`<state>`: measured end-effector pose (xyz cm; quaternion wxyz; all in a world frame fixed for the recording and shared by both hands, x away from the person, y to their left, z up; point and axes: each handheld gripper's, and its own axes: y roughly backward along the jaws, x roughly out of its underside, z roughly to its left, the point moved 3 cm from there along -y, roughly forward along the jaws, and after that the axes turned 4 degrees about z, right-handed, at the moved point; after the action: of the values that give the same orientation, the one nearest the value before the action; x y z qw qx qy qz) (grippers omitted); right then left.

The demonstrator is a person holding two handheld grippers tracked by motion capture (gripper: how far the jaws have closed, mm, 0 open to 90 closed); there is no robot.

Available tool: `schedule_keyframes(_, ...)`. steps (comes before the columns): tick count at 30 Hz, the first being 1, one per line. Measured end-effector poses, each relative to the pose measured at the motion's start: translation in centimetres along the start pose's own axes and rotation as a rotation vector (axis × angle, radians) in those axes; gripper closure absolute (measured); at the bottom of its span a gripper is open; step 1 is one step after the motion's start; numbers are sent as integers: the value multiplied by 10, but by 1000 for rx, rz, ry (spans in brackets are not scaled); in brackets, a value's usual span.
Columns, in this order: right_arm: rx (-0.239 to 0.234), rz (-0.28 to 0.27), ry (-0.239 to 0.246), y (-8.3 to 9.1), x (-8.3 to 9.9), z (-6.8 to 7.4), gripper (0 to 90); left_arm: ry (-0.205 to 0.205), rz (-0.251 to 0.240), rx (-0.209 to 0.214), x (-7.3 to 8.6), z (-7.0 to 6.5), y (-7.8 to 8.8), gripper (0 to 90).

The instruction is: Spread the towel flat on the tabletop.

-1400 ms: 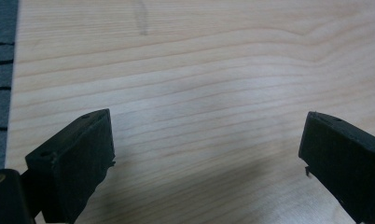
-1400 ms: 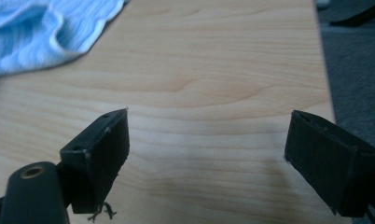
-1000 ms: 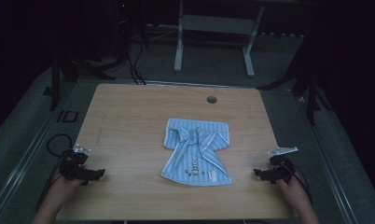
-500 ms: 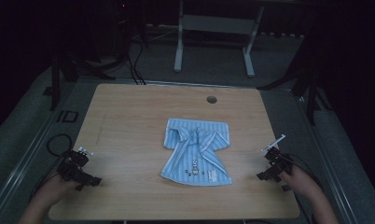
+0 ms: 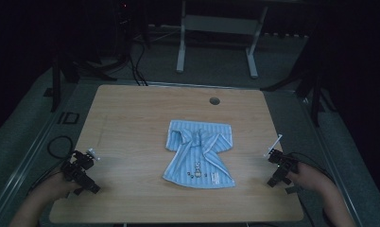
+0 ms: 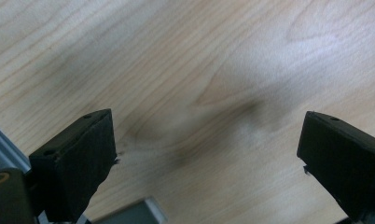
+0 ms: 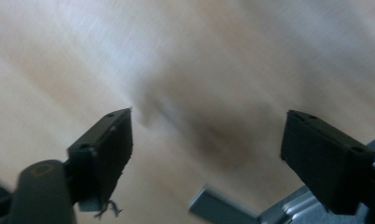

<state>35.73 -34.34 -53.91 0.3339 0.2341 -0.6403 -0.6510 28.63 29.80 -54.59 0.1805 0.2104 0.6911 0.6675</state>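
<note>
Wooden table (image 5: 131, 118) holding one blue striped child's shirt (image 5: 199, 152), laid flat near the centre with sleeves folded in. Two handheld grippers sit well apart from it: left gripper (image 5: 86, 182) at the near left corner, right gripper (image 5: 275, 178) at the near right edge. Both have jaws spread wide over bare wood, and the right one's have just been closing slightly with nothing between them.

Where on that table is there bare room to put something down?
Bare wood lies left of the blue striped shirt as far as the left tongs, on a narrower strip between shirt and right tongs, and along the far edge around the small round hole. Only the table's middle is taken.
</note>
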Motion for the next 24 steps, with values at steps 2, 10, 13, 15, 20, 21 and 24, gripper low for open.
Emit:
schedule_keyframes(2,-31,43,15,-2,1,3,182,12,7,4,0,2,-1,47)
schedule_keyframes(10,-12,60,20,-2,2,3,173,13,29,18,2,4,-2,47)
schedule_keyframes(13,-12,48,17,0,1,2,153,17,21,36,2,4,-2,47)
schedule_keyframes(15,-18,37,16,1,0,2,145,7,17,40,1,1,-1,47)
schedule_keyframes(20,-7,27,39,4,-6,5,156,-33,25,36,-12,-7,0,48)
schedule_keyframes(21,-7,28,48,5,-7,6,171,-33,25,36,-12,-7,0,48)
schedule_keyframes(24,0,46,77,5,-10,9,182,-40,6,49,-21,-10,0,48)
